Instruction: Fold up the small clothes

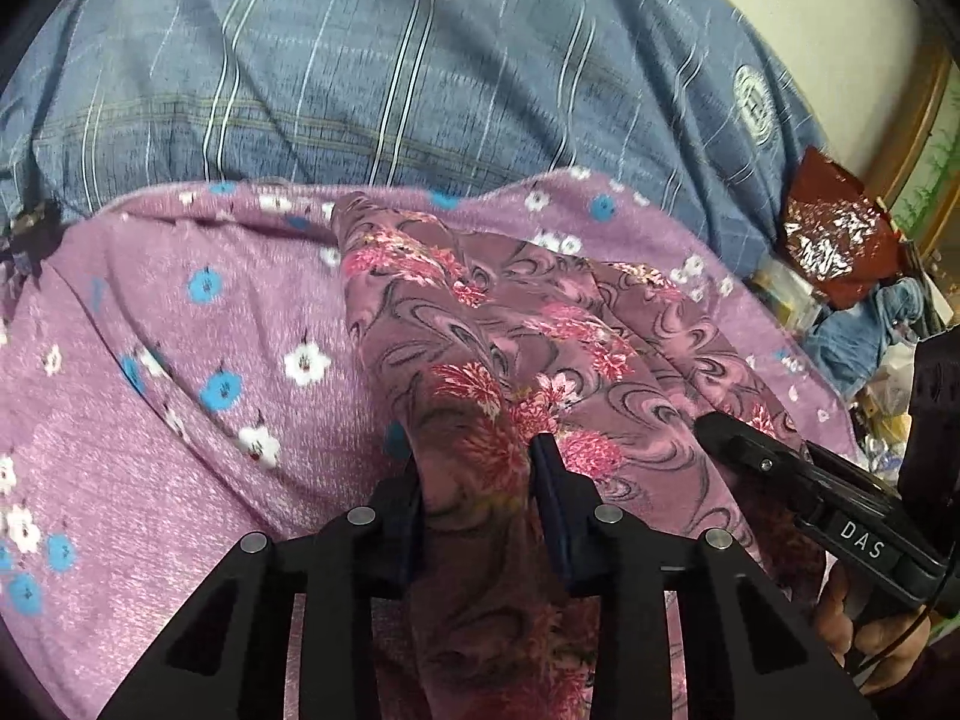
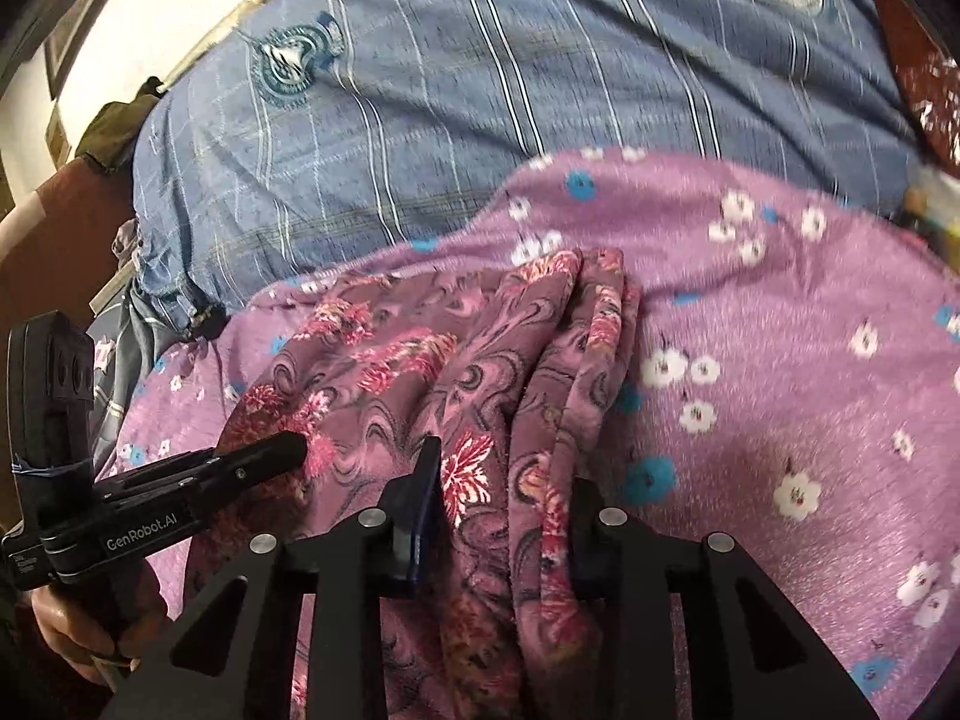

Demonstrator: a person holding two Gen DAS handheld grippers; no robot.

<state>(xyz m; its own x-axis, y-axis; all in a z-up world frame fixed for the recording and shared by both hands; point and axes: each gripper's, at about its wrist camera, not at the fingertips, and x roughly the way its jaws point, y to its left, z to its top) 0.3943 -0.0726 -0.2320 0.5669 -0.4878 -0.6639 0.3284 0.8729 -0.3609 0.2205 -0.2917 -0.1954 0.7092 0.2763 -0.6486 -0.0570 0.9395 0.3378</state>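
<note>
A small mauve garment with pink flowers and grey swirls point(image 1: 528, 336) lies bunched on a purple flowered blanket point(image 1: 180, 396). My left gripper point(image 1: 477, 468) is shut on a fold of this garment near its close end. My right gripper point(image 2: 504, 474) is shut on another fold of the same garment point(image 2: 420, 360). The right gripper's body shows at the right of the left wrist view point(image 1: 798, 480), and the left gripper's body shows at the left of the right wrist view point(image 2: 198, 474). Cloth hides the inner faces of both pairs of fingers.
A large blue striped pillow point(image 1: 420, 60) lies beyond the blanket and also shows in the right wrist view point(image 2: 480, 90). A red foil package point(image 1: 834, 234) and cluttered items point(image 1: 870, 324) sit at the far right. A wall edge point(image 2: 120, 30) lies at the left.
</note>
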